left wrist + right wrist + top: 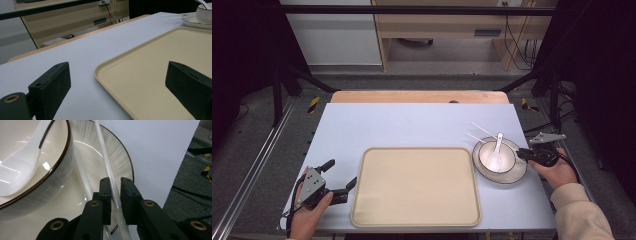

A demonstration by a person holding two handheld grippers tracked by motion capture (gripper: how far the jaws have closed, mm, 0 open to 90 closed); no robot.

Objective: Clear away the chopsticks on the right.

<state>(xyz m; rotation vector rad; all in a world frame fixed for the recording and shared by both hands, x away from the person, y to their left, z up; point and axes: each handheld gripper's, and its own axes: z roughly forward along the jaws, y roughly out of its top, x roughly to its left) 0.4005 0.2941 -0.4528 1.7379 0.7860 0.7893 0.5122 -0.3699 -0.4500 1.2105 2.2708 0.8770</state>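
The right tool (115, 187) has its jaws narrowly parted around one thin white chopstick (105, 157), which lies across the round striped ceramic plate (120, 157) beside the white bowl (57, 177). The left tool (343, 181) stands wide and empty at the edge of the beige rectangular tray (362, 200) on the pale blue worktop (402, 125).

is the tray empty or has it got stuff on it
Empty: the tray shows bare beige surface; the bowl and plate sit beside it.

tray (415, 186) sits centre on the table (412, 125). at its three o'clock, just beside it, a plate (515, 176) carries a bowl (507, 150), spoon (497, 152) inside. chopsticks (482, 131) poke off the plate toward eleven o'clock.
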